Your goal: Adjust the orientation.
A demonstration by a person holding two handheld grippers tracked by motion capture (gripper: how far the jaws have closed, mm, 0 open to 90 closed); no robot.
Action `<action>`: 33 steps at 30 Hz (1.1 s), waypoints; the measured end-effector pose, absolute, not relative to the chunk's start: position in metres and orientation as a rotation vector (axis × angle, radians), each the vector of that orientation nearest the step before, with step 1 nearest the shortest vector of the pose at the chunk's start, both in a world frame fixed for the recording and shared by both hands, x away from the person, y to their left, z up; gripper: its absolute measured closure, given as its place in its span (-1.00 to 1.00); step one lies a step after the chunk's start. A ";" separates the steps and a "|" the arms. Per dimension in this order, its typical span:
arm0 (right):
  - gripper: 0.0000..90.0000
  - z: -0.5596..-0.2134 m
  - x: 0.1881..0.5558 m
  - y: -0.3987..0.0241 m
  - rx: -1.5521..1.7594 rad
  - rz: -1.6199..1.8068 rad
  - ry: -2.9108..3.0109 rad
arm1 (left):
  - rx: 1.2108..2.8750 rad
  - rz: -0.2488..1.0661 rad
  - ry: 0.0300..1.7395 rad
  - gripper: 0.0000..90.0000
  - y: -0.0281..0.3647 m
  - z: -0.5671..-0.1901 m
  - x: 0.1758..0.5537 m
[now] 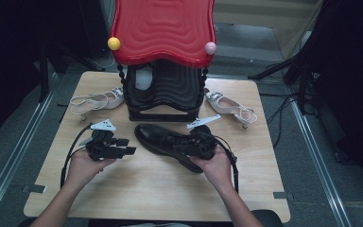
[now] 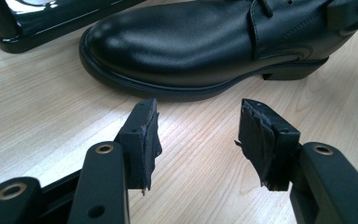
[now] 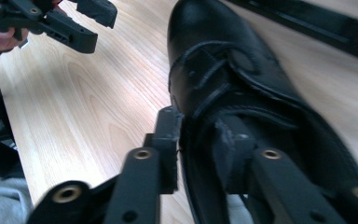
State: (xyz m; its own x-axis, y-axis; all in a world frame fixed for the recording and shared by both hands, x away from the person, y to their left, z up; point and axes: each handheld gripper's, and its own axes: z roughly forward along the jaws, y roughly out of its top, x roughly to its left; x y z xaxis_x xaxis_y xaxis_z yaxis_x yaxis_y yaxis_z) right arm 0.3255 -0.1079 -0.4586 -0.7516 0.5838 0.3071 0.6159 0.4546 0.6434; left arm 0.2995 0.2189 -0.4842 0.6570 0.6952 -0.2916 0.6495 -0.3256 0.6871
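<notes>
left heel sandal: lies on its side near the table's far-left corner, just left of the rack. Off the work area, likely queued for shelving.
left claw: held low over the table, left of centre, pointing right at the shoe's toe. Jaws stand wide apart with nothing between them; the left gripper view shows bare wood between the pads. Looks like a standby pose, placed to steady or take the toe end if needed.
rack: black wavy tiers at the table's far edge, centre, under a red top shelf with a yellow knob and a pink knob. Lower tiers face the person, so that is probably where the shoes go.
black shoe: sole down on the table at centre, just in front of the rack base, toe to the left, heel to the right. Sits parallel to the rack front, an easy line for lifting in.
right claw: at the shoe's collar. In the right gripper view one jaw sits outside the shoe's wall and the other inside the opening, so it pinches the upper's edge. Reads as gripping the black shoe; how hard the pads press I can't confirm. The collar is the stiffest graspable lip, hence that spot.
right heel sandal: near the table's far-right corner, just right of the rack, toe toward the rack. Clear of both hands.
</notes>
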 end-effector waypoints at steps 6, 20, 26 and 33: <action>0.94 -0.448 0.319 -0.125 -1.056 -1.263 -2.687 | 2.049 0.091 1.029 0.26 0.215 -0.481 0.300; 1.00 -0.453 0.341 -0.173 -1.282 -1.333 -2.631 | 2.081 0.064 0.973 0.99 0.185 -0.489 0.312; 0.95 -0.468 0.352 -0.171 -1.310 -1.291 -2.669 | 2.091 0.041 0.928 0.91 0.159 -0.496 0.316; 1.00 -0.482 0.353 -0.174 -1.346 -1.277 -2.624 | 2.120 0.025 0.892 0.99 0.145 -0.504 0.319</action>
